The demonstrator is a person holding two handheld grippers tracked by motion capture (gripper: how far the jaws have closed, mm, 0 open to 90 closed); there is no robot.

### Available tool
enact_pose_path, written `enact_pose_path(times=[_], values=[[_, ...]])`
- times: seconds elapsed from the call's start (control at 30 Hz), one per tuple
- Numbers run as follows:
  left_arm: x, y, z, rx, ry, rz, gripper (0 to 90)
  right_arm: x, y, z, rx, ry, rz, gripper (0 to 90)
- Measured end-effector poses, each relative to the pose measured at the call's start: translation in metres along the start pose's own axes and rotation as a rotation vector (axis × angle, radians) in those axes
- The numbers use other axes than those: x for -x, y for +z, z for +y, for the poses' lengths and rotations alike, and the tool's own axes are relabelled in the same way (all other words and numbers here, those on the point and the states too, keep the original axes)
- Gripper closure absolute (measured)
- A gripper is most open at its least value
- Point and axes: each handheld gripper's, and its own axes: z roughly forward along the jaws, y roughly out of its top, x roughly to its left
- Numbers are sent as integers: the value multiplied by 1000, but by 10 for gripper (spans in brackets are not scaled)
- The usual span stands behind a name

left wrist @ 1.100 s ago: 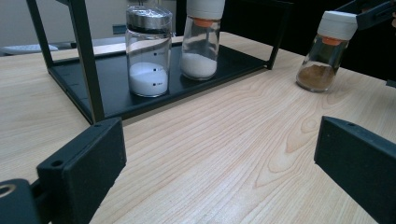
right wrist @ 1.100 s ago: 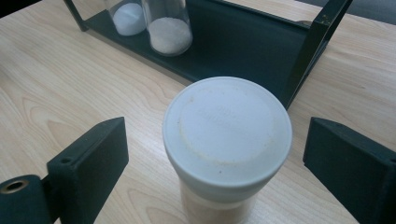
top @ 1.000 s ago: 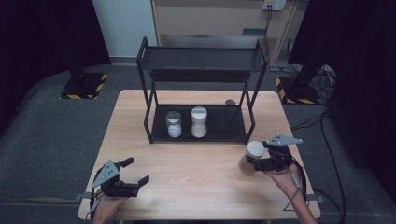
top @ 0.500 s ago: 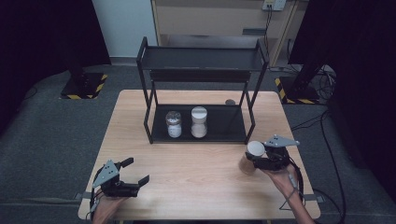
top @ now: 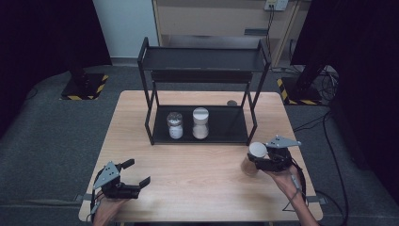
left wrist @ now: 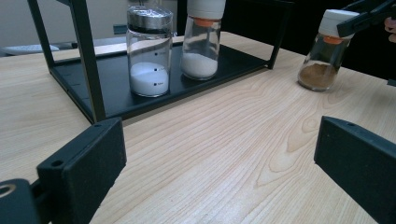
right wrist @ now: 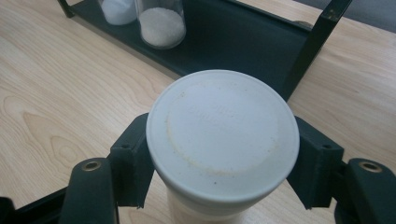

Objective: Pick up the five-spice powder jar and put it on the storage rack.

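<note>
Right tongs [top: 258,159] have just closed on the brown-spice jar [left wrist: 323,51] at lower right; left tongs [top: 136,174] wait wide open, empty. Two jars already stand in the rack [top: 235,127], so shelving this one looks left.

Light wooden table [top: 202,169], black two-tier metal rack [top: 202,61] standing on its far half, brown-spice jar [left wrist: 323,60] with white cap on the bare wood, small dark round thing [top: 231,102], perhaps a lid, behind the rack.
</note>
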Motion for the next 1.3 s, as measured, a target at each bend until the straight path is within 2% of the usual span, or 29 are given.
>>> enact_pose_path(times=[0.2, 0.33, 0.47, 0.7, 0.93, 1.3], values=[[0, 0, 0, -1, 1, 0, 14, 4, -5, 8, 5, -9, 19, 342], [0, 0, 0, -1, 1, 0, 14, 6, -9, 20, 4, -35, 31, 342], [0, 0, 0, -2, 2, 0, 14, 11, -11, 34, -2, -43, 72, 342], [0, 0, 0, -1, -2, -2, 14, 11, -11, 53, -4, -81, 109, 342], [-1, 1, -1, -1, -8, -5, 14, 7, -4, 74, -18, -128, 145, 342], [-2, 1, -1, 0, -10, -6, 14, 4, 17, 101, -29, -151, 164, 342]])
